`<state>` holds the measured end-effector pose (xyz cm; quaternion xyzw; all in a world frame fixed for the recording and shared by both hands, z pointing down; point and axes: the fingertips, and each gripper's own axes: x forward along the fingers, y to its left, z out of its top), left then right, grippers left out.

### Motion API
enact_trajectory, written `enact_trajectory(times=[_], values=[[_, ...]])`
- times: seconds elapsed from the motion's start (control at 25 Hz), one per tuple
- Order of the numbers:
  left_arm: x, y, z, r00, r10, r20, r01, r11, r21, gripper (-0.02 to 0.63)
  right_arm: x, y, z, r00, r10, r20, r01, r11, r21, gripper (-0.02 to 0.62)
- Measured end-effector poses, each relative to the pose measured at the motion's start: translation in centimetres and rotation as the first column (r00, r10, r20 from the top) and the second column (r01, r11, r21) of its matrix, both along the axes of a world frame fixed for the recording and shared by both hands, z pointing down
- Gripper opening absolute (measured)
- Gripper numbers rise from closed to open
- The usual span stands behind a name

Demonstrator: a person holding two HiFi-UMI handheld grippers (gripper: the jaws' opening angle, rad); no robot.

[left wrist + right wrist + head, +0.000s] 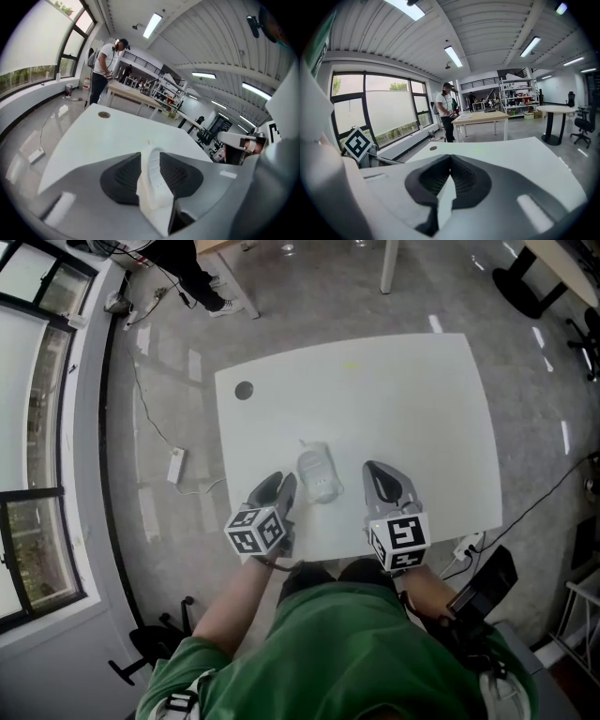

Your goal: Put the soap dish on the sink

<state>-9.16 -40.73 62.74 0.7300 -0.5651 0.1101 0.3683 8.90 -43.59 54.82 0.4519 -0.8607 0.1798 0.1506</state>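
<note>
A pale, polished floor (169, 381) and tall windows (28, 427) surround a white tabletop (412, 399), bare but for a round cable hole (244, 390) near its far left corner.

The soap dish (319, 474) sits over the near middle of that tabletop. It is a small white moulded piece with a ribbed inner face. The left tool (286, 482) has it by its left edge, the dark grooved pads clamped on either side of the rim. I can't tell whether it is clear of the surface.

It looks light and rigid, probably hard plastic. It is smooth enough to slip or swing in an edge grip, so a bite deeper across the rim would hold steadier than the tips alone.

The right tool (375, 470) hovers just to the dish's right, its jaws closed together on nothing. No sink shows in any view.
</note>
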Motion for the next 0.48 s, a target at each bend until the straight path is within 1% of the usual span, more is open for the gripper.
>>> enact_trajectory(times=[0.12, 0.2, 0.36, 0.48], values=[[-1.1, 0.6, -3.0, 0.999, -0.046, -0.016, 0.047, 0.994, 0.102, 0.047, -1.0, 0.2, -1.0, 1.0, -0.02, 0.002, 0.02, 0.999, 0.028, 0.002], [-1.1, 0.8, -4.8, 0.998, -0.055, -0.024, 0.058, 0.985, 0.163, 0.008, -1.3, 0.3, -1.5, 1.0, -0.031, 0.001, 0.031, 0.999, 0.042, 0.002], [-0.9, 2.1, -7.6, 0.998, -0.045, -0.035, 0.053, 0.961, 0.271, 0.008, -2.2, 1.9, -2.2, 0.999, -0.047, -0.017, 0.048, 0.997, 0.068, 0.002], [-1.4, 4.2, -9.2, 0.998, -0.04, -0.05, 0.054, 0.946, 0.32, 0.006, -3.3, 4.3, -2.9, 0.998, -0.057, -0.03, 0.06, 0.994, 0.088, 0.002]])
